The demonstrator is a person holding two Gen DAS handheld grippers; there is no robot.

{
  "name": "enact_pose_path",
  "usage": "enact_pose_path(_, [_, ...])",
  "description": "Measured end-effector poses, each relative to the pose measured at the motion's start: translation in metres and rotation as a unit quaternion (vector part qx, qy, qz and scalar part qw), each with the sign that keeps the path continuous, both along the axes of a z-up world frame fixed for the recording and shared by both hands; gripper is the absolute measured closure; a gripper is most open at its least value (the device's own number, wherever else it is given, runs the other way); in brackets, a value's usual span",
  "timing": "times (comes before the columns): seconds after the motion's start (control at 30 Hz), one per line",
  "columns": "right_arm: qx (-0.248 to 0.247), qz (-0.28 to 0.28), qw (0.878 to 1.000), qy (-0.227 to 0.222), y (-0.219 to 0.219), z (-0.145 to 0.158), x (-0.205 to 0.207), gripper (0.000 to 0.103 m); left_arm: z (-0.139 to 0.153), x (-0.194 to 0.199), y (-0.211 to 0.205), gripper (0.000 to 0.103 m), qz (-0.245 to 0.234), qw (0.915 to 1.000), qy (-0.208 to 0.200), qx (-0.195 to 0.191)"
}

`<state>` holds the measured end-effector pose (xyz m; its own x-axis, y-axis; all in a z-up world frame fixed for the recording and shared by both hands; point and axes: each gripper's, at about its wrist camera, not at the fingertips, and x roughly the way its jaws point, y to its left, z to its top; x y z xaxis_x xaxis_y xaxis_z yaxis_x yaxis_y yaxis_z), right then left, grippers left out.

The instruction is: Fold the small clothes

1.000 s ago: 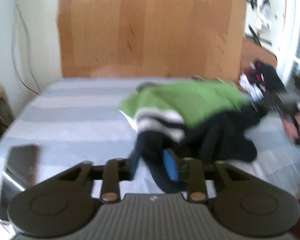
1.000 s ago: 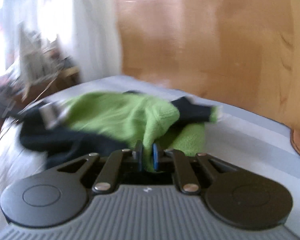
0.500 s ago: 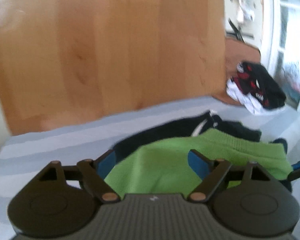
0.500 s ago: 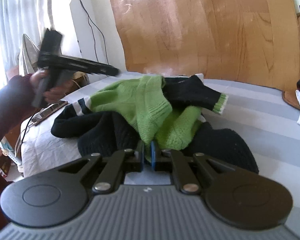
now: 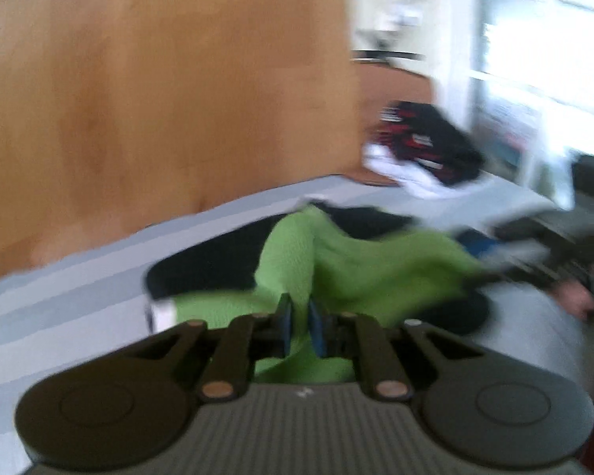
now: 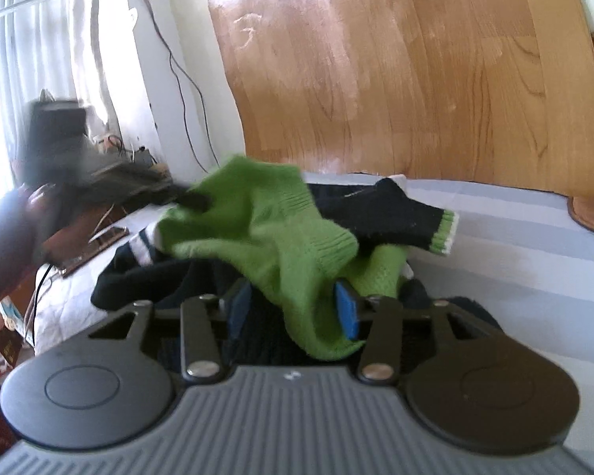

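Left wrist view: blurred; the left gripper has its fingers clenched on a pinch of the green knit of the sweater, which rises as a ridge straight out of the grip.
Likely reason for that hold: a tight pinch on one edge lets the person lift and draw the cloth out flat, judging by how the knit is tented.
Sweater: a small green and black garment, bunched in a heap on the bed, black parts under and behind the green.
Bed: grey and white striped cover; it carries the heap near the middle, with a wooden headboard behind.
Other clothes: a red, black and white pile sits well apart at the far right, seemingly set aside.
Right wrist view: the right gripper has its fingers released, spread wide, with a green fold drooping between them; whether a pad touches it cannot be told.
Likely reason: the open fingers stand around the hanging fold as if to take a second hold or having let go; which one cannot be told.
Cuff: a black sleeve with a green and white cuff lies out to the right on the bed.
Progress: sweater not yet folded; it is crumpled, not spread.
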<state>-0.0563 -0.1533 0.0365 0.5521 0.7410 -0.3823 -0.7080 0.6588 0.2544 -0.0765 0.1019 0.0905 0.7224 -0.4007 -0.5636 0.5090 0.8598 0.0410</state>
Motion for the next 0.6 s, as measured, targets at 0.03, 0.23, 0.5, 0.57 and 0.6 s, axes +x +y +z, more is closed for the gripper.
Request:
enact_pose_path(0.03, [-0.005,0.001,1.000,0.001,0.001,-0.001,0.000,0.068,-0.001,-0.015,-0.011,0.094,-0.023,0.9996,-0.004,0.015])
enact_pose_path(0.23, [-0.028,-0.005,1.000,0.001,-0.001,-0.010,-0.001,0.084,-0.024,-0.065,-0.052,0.079,-0.104,0.9842,-0.019,0.142])
enact_pose_path(0.5, [-0.013,-0.003,1.000,0.009,-0.006,-0.011,0.004,0.084,0.023,-0.038,-0.062,0.056,-0.145,0.9615,-0.069,0.223])
enact_pose_path(0.57, [-0.010,-0.002,1.000,0.011,-0.007,-0.011,0.003,0.084,0.025,-0.022,-0.072,0.052,-0.177,0.9494,-0.065,0.251])
enact_pose_path(0.6, [-0.009,-0.002,1.000,0.011,-0.008,-0.011,0.003,0.084,0.024,-0.016,-0.076,0.051,-0.189,0.9447,-0.060,0.261])
